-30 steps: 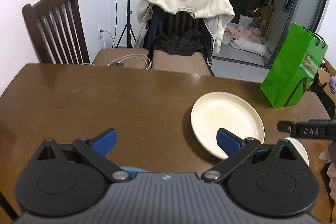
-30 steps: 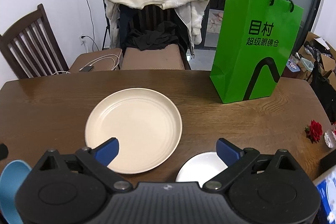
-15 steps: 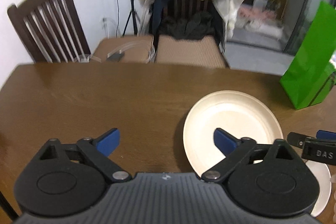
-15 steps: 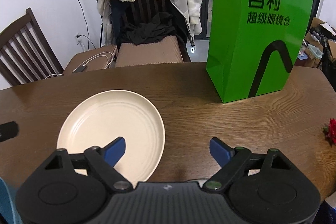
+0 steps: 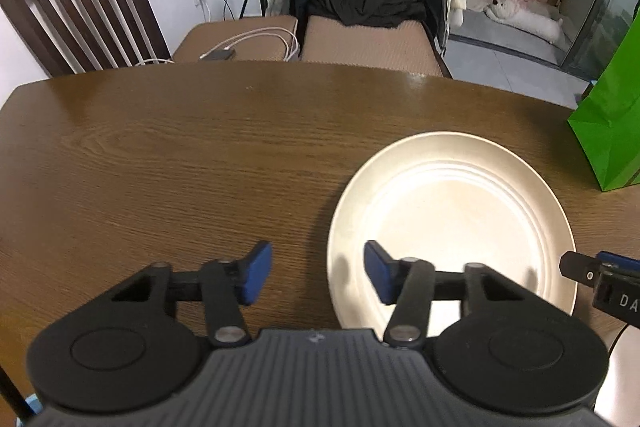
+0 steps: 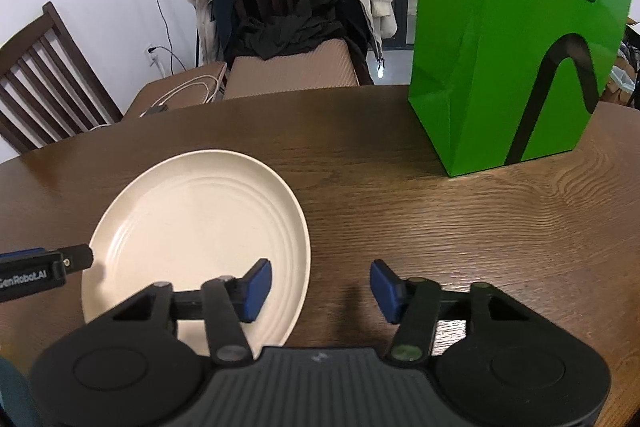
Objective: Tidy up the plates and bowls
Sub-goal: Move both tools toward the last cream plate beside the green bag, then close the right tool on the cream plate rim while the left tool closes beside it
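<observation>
Plate (image 5: 452, 215), cream, lies flat on the brown wood bench (image 5: 180, 155), centre-right in the left wrist view. Green paper bag (image 6: 516, 39) stands upright far right of the plate, apart from it. Left hand-held gripper (image 5: 316, 273): jaws apart w/ nothing between, straddling the plate's near-left rim. Right hand-held gripper (image 6: 320, 285): likewise parted, empty, over the near-right rim; its left pad (image 6: 256, 285) above the plate.

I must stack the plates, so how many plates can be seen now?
1: the cream plate lies on the table, between both open tongs. More dishes may be hidden under the tongs' bodies.
</observation>
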`<state>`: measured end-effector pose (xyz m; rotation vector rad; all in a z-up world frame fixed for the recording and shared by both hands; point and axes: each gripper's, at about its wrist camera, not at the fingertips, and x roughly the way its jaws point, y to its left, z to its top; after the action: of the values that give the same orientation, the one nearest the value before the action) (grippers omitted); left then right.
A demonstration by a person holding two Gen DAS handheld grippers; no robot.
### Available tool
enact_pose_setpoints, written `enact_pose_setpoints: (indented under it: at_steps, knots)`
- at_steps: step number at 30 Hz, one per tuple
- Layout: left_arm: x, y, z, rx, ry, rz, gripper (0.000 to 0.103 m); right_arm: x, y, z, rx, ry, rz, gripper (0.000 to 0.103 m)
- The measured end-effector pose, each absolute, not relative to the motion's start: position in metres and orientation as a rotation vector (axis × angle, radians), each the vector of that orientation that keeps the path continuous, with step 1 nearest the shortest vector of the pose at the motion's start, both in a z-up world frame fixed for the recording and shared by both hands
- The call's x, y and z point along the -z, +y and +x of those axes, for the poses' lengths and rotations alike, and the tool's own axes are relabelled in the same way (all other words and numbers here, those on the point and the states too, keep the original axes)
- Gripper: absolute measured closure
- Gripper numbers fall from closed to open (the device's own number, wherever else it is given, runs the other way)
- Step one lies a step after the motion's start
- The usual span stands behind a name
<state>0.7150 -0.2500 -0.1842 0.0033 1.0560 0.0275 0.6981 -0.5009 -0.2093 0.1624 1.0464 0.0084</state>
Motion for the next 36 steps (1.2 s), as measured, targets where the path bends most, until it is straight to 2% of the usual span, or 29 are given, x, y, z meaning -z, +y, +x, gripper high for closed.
enact_pose_setpoints:
  at_steps: [3, 5, 8, 10, 14, 36]
  knots:
    - [0.188, -0.253, 0.717, -0.025, 1.063, 0.007, 0.059, 0.215, -0.501, 0.702, 0.003, 1.064, 0.177, 0.073]
    - [0.190, -0.254, 0.718, -0.019, 1.074, -0.004, 0.074, 0.218, -0.502, 0.702, -0.007, 1.073, 0.192, 0.083]
    - [0.194, -0.252, 0.720, -0.006, 1.091, -0.023, 0.090, 0.221, -0.500, 0.703, -0.010, 1.076, 0.197, 0.089]
    - [0.196, -0.250, 0.719, 0.000, 1.093, -0.028, 0.094, 0.221, -0.499, 0.703, -0.015, 1.074, 0.203, 0.093]
    - [0.197, -0.251, 0.720, 0.003, 1.092, -0.021, 0.095, 0.221, -0.496, 0.703, -0.022, 1.070, 0.193, 0.098]
    - [0.171, -0.264, 0.703, 0.027, 1.004, 0.050, 0.095, 0.203, -0.489, 0.689, 0.001, 0.985, 0.131, 0.098]
